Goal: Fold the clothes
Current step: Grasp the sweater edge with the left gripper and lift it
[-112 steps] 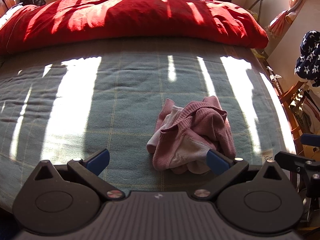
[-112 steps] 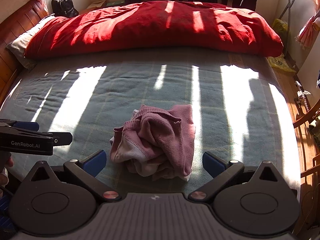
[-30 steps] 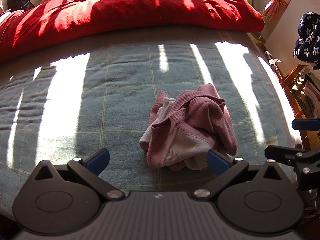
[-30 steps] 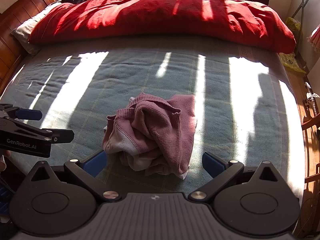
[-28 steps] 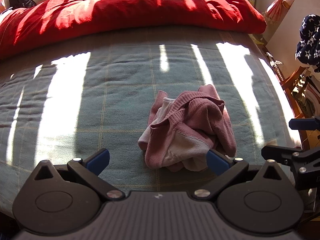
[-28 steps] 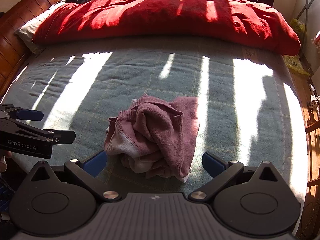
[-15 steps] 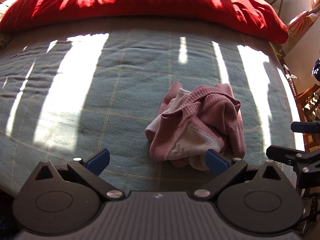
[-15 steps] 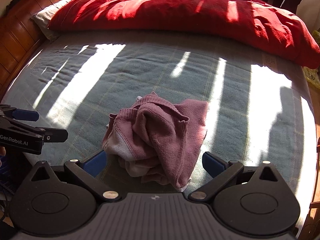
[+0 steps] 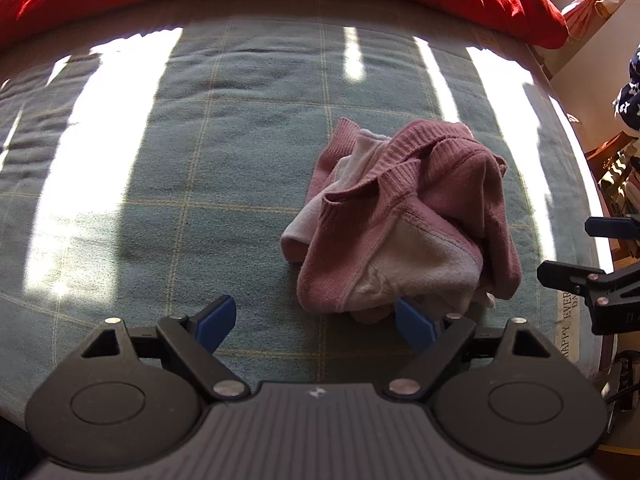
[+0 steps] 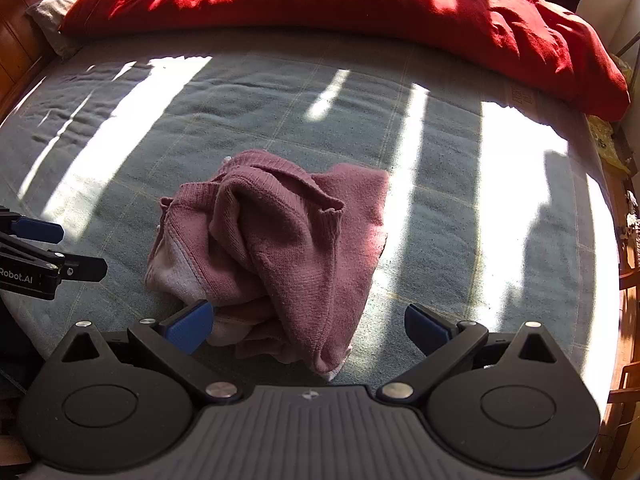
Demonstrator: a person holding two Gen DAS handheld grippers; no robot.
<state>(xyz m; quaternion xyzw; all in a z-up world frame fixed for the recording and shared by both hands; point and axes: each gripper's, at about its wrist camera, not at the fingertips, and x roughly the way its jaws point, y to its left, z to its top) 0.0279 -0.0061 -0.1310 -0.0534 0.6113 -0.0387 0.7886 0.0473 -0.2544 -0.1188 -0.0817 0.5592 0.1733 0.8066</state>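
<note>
A bed [image 10: 280, 92] fills the room, covered by a grey-green blanket [image 9: 240, 128] with thin pale check lines. Bright bars of sunlight lie across the blanket, with shadow bands between them. At the far end of the bed a red duvet [image 10: 360, 4] is bunched in a long heap. Left of the duvet a pale pillow [image 10: 50, 16] lies against a wooden headboard [image 10: 16, 32]. Right of the bed stand wooden furniture [image 10: 628, 280] and a light wall [image 9: 592, 52]. A dark cloth with white stars [image 9: 630, 96] hangs at the right edge.
</note>
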